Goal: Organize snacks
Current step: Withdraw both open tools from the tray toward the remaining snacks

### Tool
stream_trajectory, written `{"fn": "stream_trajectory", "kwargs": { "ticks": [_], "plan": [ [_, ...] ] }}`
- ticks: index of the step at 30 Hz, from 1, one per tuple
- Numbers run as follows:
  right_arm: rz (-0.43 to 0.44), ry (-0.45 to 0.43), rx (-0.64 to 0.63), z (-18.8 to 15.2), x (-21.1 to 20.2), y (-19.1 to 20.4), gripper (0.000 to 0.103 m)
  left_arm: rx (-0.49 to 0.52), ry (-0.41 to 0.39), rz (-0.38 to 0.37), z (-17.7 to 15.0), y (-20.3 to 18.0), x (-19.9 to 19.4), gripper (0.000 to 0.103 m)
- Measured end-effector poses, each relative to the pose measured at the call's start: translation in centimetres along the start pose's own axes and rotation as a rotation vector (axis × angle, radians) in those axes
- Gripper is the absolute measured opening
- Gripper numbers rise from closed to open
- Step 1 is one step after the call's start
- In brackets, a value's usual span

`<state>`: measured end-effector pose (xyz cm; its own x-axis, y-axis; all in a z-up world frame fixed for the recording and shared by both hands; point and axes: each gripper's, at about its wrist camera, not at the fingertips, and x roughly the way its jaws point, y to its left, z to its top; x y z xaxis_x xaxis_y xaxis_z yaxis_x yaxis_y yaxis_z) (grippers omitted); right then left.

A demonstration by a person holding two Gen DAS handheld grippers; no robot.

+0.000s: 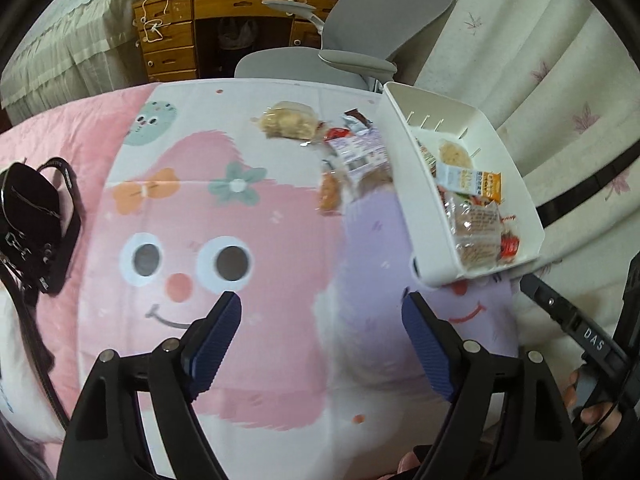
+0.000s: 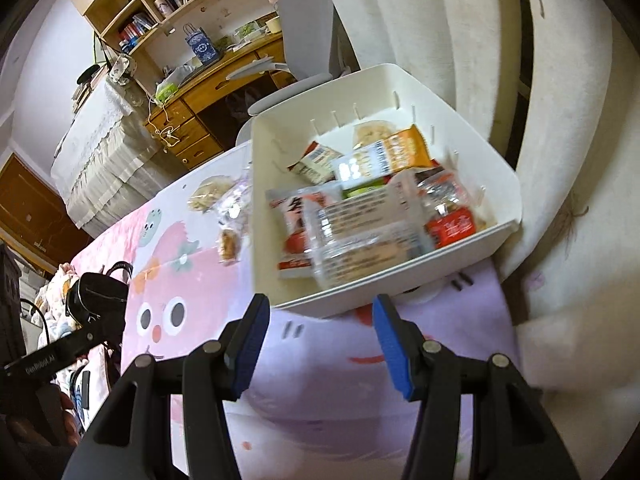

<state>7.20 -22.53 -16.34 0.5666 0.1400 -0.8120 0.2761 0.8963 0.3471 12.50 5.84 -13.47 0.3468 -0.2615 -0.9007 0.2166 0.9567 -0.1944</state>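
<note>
Left gripper (image 1: 322, 316) — jaws spread wide, nothing between them, hanging over the bare cartoon-print cloth (image 1: 224, 216). Right gripper (image 2: 318, 320): jaws part-open, also empty, poised just short of the near wall of the white bin (image 2: 508, 184).

Bin sits at the right edge of the cloth, against the curtain, already holding a heap of packets. Still outside it: a loose cluster of snacks (image 1: 344, 160) on the cloth, just left of the bin's left wall. Farthest is a clear pack of pale puffed pieces (image 1: 288, 120); nearer, a printed wrapper and a small orange-brown pack (image 1: 330, 196), blurred, its length running roughly near-to-far.

Key relation: the cluster lies ahead of the left jaws and to their right, well apart, farther across the cloth. From the right wrist view it sits left of the bin and off to the left of those jaws. Left hand looks better placed for the next pick — a forward reach, slightly rightward, jaws already wide enough to straddle a pack across its short side.

Black bag (image 1: 28, 224) at far left, clear of the work.
</note>
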Motion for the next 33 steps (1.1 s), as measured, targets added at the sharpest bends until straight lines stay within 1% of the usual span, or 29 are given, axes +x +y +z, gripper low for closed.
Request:
{"fn": "stream_trajectory", "kwargs": {
  "ticks": [4, 11, 16, 19, 22, 27, 33],
  "plan": [
    [-0.014, -0.011, 0.021, -1.6, -0.2, 2.8, 0.053, 0.054, -0.004, 0.004, -0.3, 2.7, -1.4, 0.085],
    [-0.032, -0.028, 0.061, -4.5, -0.1, 7.4, 0.053, 0.079, 0.026, -0.024, -0.1, 7.8, -2.6, 0.086],
    [-0.053, -0.042, 0.093, -6.5, 0.1, 10.3, 0.053, 0.129, 0.049, -0.009, 0.4, 10.3, -2.7, 0.086],
    [-0.07, -0.038, 0.103, -7.6, 0.4, 11.6, 0.053, 0.142, 0.057, -0.028, 0.5, 11.5, -2.6, 0.086],
    [-0.084, -0.025, 0.106, -8.5, 0.8, 12.8, 0.053, 0.148, 0.065, -0.031, 0.9, 12.4, -2.5, 0.086],
    [-0.098, 0.007, 0.075, -8.9, 1.6, 14.7, 0.053, 0.122, 0.075, -0.032, 2.2, 13.7, -1.8, 0.086],
    [-0.094, 0.04, 0.041, -8.6, 3.4, 15.9, 0.053, 0.115, 0.104, 0.018, 4.5, 14.3, -0.4, 0.086]
  ]
}}
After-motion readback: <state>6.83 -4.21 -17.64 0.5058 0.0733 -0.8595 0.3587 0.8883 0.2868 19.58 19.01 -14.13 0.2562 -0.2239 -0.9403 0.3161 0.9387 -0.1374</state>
